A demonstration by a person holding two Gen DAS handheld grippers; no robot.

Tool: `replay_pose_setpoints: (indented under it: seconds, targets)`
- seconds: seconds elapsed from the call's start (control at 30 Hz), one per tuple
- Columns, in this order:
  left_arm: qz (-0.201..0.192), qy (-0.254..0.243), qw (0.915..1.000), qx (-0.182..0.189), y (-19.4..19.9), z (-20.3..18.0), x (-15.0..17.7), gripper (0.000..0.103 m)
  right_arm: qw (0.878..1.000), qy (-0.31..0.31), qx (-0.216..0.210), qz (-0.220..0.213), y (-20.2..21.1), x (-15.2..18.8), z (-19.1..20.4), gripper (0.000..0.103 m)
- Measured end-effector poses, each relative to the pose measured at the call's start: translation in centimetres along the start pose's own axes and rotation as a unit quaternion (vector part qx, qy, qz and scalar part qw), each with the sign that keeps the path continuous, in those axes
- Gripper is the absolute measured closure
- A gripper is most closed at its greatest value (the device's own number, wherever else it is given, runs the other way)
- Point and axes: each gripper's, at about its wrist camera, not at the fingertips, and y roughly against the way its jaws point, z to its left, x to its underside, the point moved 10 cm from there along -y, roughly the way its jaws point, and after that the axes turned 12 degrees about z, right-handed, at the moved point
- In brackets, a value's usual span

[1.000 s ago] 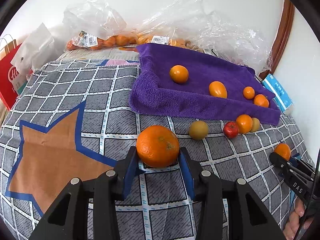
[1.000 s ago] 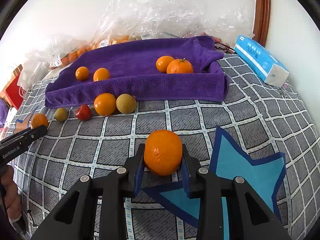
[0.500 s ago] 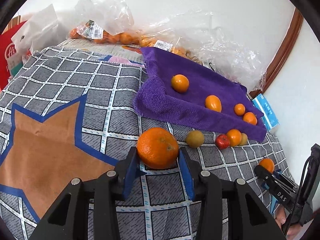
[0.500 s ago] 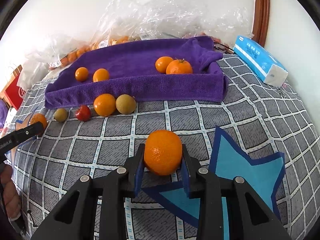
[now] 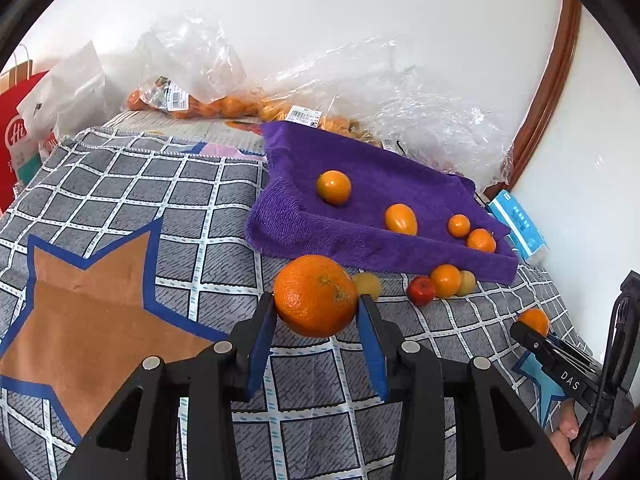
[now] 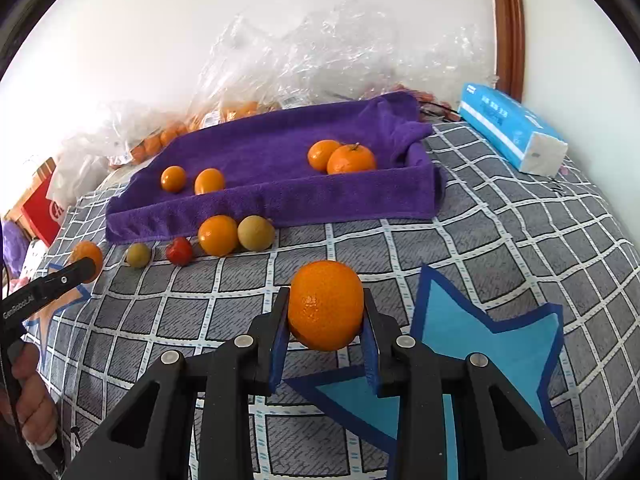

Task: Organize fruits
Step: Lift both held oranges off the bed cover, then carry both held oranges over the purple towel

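Observation:
My left gripper point(image 5: 316, 302) is shut on a large orange point(image 5: 315, 296), held just over the checked cloth in front of the purple towel tray point(image 5: 376, 252). My right gripper point(image 6: 325, 300) is shut on a second large orange point(image 6: 326, 304) above a blue star patch. Several small oranges lie on the purple towel tray point(image 6: 280, 200). In front of it sit a red fruit point(image 6: 179, 251), an orange one point(image 6: 218, 235) and two yellow-green ones point(image 6: 256, 233). Each view catches the other gripper at its edge, orange in its fingers: right gripper point(image 5: 532, 332), left gripper point(image 6: 86, 268).
Clear plastic bags point(image 5: 224, 104) with more oranges are heaped along the wall behind the towel. A blue tissue pack point(image 6: 508, 132) lies at the right of the towel. A red paper bag point(image 5: 16, 140) stands at the far left. A hand point(image 6: 32, 416) grips the left tool.
Both grippers have tipped upward a little, so the towel and fruit sit lower in each view. Each keeps its orange clamped; the fruit on the cloth has not moved.

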Motion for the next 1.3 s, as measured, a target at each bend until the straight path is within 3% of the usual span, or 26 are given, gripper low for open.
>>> replay_pose_setpoints:
  seconds: [0.3,0.43,0.53,0.87,1.3]
  targets:
    - [-0.021,0.008,0.9998,-0.002,1.0,0.2,-0.4,0.064,1.0,-0.014,-0.009,-0.014,0.6,-0.2,-0.5,0.071]
    - [-0.026,0.024,0.9992,0.018,2.4,0.4,-0.9,0.064,1.0,-0.015,0.011,-0.007,0.6,-0.4,-0.6,0.071]
    - [-0.027,0.021,0.9994,0.001,3.3,0.4,-1.8,0.064,1.0,-0.007,0.014,-0.016,1.4,-1.2,-0.1,0.071]
    - [-0.046,0.007,0.9988,-0.016,5.8,-0.2,-7.0,0.064,0.998,0.004,0.007,-0.054,4.3,-7.2,2.4,0.071]
    - [-0.07,0.007,0.9975,-0.01,2.3,-0.8,-13.4,0.064,0.997,0.008,0.001,-0.077,2.0,-14.3,4.4,0.071]
